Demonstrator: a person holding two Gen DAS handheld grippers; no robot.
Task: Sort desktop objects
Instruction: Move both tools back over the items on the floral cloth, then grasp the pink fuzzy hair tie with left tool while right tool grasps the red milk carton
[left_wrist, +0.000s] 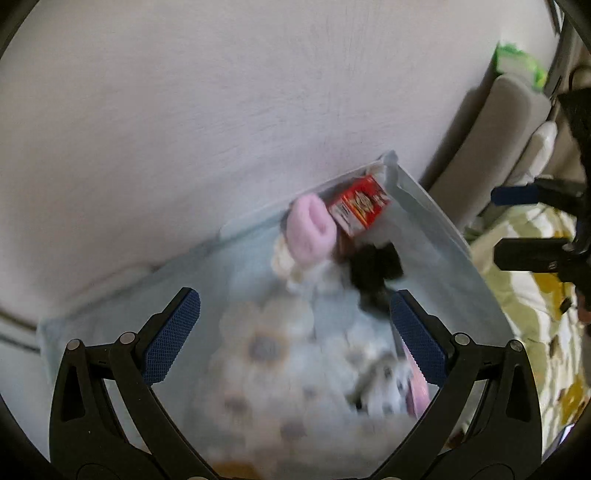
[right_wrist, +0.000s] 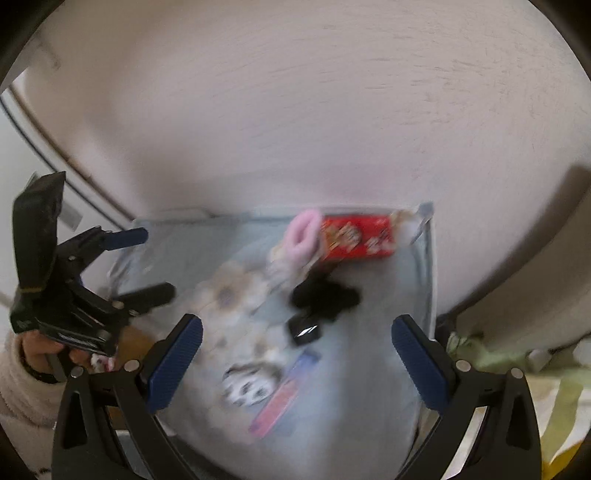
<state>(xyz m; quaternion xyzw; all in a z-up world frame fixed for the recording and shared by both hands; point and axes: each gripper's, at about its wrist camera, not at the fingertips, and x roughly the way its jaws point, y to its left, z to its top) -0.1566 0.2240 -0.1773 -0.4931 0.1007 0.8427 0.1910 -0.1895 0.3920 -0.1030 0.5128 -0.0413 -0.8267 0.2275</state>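
A pale blue fabric bin (left_wrist: 436, 236) (right_wrist: 424, 280) stands against a wall, blurred by motion. Inside lie a red snack box (left_wrist: 360, 208) (right_wrist: 356, 236), a pink scrunchie (left_wrist: 310, 229) (right_wrist: 301, 232), a black fluffy item (left_wrist: 375, 273) (right_wrist: 325, 295), a flower-patterned cloth (left_wrist: 266, 343) (right_wrist: 229, 291), a black-and-white spotted item (right_wrist: 249, 386) and a flat pink packet (right_wrist: 280, 402). My left gripper (left_wrist: 295, 299) (right_wrist: 151, 262) hovers open over the bin, empty. My right gripper (right_wrist: 297, 325) (left_wrist: 506, 225) is open above the bin too, holding nothing.
A plain wall (right_wrist: 295, 110) rises behind the bin. A hand in a fleecy white sleeve (right_wrist: 22, 384) holds the left gripper. A yellow-green patterned cover (left_wrist: 535, 295) lies to the right, with grey cushions (left_wrist: 491, 140) beyond it.
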